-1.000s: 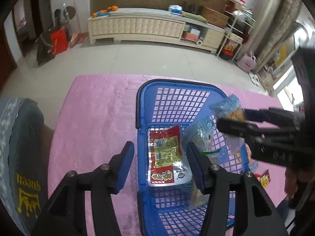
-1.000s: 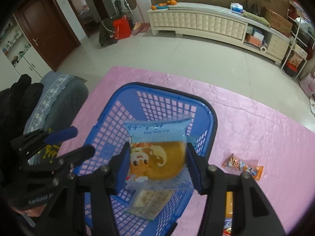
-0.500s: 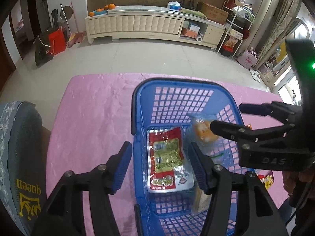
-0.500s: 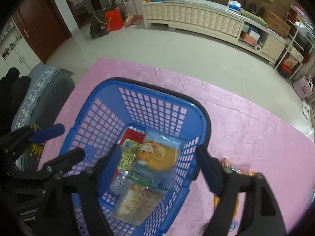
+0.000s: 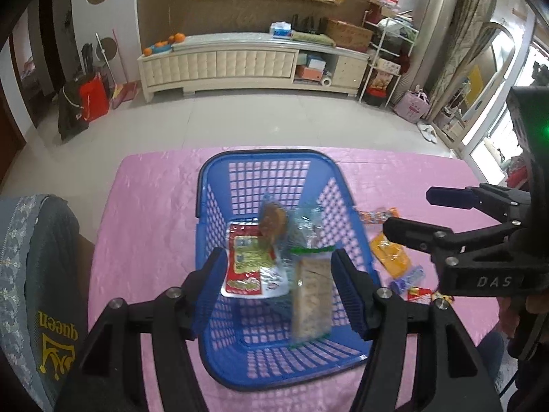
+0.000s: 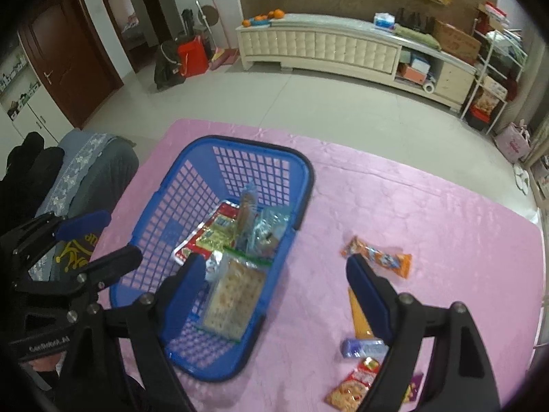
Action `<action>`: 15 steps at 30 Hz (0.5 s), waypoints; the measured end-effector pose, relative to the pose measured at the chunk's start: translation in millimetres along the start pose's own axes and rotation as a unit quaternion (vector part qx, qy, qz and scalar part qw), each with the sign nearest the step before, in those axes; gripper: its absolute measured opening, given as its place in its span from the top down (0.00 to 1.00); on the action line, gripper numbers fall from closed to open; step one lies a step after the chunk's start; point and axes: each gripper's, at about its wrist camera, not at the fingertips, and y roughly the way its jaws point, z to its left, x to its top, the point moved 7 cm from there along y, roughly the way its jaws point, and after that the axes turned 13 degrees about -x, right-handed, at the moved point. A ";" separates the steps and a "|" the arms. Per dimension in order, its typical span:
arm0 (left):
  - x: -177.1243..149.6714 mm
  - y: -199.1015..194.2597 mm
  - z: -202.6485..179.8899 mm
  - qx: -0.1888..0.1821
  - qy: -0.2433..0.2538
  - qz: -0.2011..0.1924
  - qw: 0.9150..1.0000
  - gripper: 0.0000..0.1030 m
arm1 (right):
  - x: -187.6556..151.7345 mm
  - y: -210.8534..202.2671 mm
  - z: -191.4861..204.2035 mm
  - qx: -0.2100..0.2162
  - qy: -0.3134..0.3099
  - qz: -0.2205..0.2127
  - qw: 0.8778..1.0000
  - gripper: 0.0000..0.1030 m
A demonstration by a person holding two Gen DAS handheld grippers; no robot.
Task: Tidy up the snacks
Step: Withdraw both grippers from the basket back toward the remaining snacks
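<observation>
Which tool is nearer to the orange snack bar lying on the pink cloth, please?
Right. The right tool hangs open just beside the orange snack bar, outside the blue basket. The left tool, jaws opening and empty, hangs over the basket's interior, further away.

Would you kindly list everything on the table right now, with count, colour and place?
basket: one, blue, on the cloth's left part.
red packet: one, red and yellow, flat in the basket.
cracker bag: one, clear, in the basket's near end.
orange wrapper: one, on the cloth right of the basket.
yellow packet: one, nearer than the wrapper.
tablecloth: one, pink.
left hand-held gripper: jaws opening, empty.
right hand-held gripper: open, empty.
</observation>
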 end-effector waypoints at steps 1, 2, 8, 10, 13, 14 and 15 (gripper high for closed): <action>-2.1 -3.2 -3.9 -0.001 0.002 -0.002 1.000 0.41 | -3.5 -6.4 -1.9 -0.001 0.003 -0.002 1.000 0.16; -4.0 -7.3 -7.9 -0.002 0.004 -0.004 1.000 0.41 | -6.6 -13.1 -4.9 -0.002 0.006 -0.005 1.000 0.16; -13.3 -23.8 -36.2 -0.008 0.020 -0.010 1.000 0.41 | -24.4 -47.6 -20.8 -0.005 0.019 -0.028 0.999 0.16; -15.8 -27.4 -46.7 -0.011 0.027 -0.012 0.999 0.41 | -29.8 -55.5 -27.1 -0.005 0.025 -0.032 0.999 0.16; -19.9 -29.6 -63.8 -0.017 0.036 -0.014 0.999 0.38 | -41.7 -64.9 -35.8 -0.006 0.030 -0.036 0.999 0.16; -22.4 -29.6 -68.8 -0.019 0.039 -0.014 0.999 0.37 | -44.8 -66.3 -38.4 -0.006 0.032 -0.035 0.999 0.16; -25.4 -29.7 -74.6 -0.020 0.044 -0.014 0.999 0.36 | -47.7 -67.9 -41.3 -0.006 0.034 -0.035 0.999 0.16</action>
